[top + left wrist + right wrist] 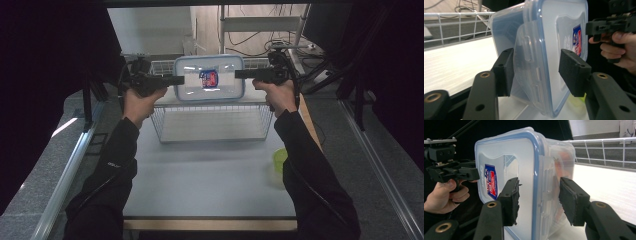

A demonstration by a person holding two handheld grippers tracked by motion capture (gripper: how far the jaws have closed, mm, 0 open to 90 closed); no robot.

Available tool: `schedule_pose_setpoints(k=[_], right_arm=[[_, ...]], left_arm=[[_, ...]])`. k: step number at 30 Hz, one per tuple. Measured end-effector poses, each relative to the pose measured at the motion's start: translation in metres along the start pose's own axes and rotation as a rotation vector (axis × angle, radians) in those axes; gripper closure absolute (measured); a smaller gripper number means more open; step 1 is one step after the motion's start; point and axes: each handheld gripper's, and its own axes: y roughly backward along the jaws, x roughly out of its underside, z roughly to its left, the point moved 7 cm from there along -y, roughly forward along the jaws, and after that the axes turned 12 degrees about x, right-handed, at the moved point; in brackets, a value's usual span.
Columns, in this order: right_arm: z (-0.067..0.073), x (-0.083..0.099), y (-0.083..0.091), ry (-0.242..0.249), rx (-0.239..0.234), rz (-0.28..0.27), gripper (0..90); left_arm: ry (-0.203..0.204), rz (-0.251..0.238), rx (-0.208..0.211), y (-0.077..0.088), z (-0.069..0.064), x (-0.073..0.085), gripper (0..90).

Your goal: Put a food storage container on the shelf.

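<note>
Your left claw (pixel 535 71) sits at the left short end of the clear container (pixel 209 77), w/ the end latch flap right between its two jaws. In the left gripper view one pad (pixel 504 71) lies against the box body side, the other pad (pixel 573 72) stands beside the lid face w/ some gap showing, so I cannot tell if this claw really clamps or only brackets the edge.

Your right claw (pixel 539 200) does the same at the opposite short end. Its left pad (pixel 510 201) is in front of the lid, its right pad (pixel 571 200) is near the box wall, a gap is visible there; grip is not sure either.

The container is tilted up, its blue-rimmed lid (pixel 506 177) facing you, the red-blue sticker (pixel 209 79) approx. in the middle. It is between both claws, above the far part of the white wire basket (pixel 212 122), which stands on the desk (pixel 200 175). A green thing (pixel 280 159) lies on the desk near your right sleeve.
</note>
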Motion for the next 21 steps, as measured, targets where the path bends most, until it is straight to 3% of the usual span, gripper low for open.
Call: schedule_pose_setpoints(k=[5, 8, 10, 14, 19, 21], right_arm=[[-0.001, 0.004, -0.002, 0.021, 0.018, 0.008, 48.9], [-0.001, 0.007, -0.005, 0.04, 0.032, 0.018, 48.5], [-0.002, 0.009, -0.008, 0.052, 0.055, 0.027, 48.5], [-0.003, 0.012, -0.012, 0.049, 0.052, 0.03, 49.1], [-0.004, 0.014, -0.014, 0.038, 0.054, 0.033, 48.8], [-0.006, 0.015, -0.014, 0.035, 0.053, 0.029, 49.6]], left_arm=[[-0.04, 0.014, -0.029, -0.001, 0.0, 0.003, 43.3], [-0.042, 0.027, -0.053, -0.003, 0.002, 0.004, 37.5], [-0.026, 0.021, -0.037, -0.004, 0.005, 0.004, 35.8], [-0.017, 0.018, -0.029, -0.005, 0.008, 0.004, 35.1], [-0.048, 0.03, -0.045, -0.006, 0.011, 0.003, 29.4], [-0.065, 0.039, -0.056, -0.01, 0.012, 0.005, 22.6]])
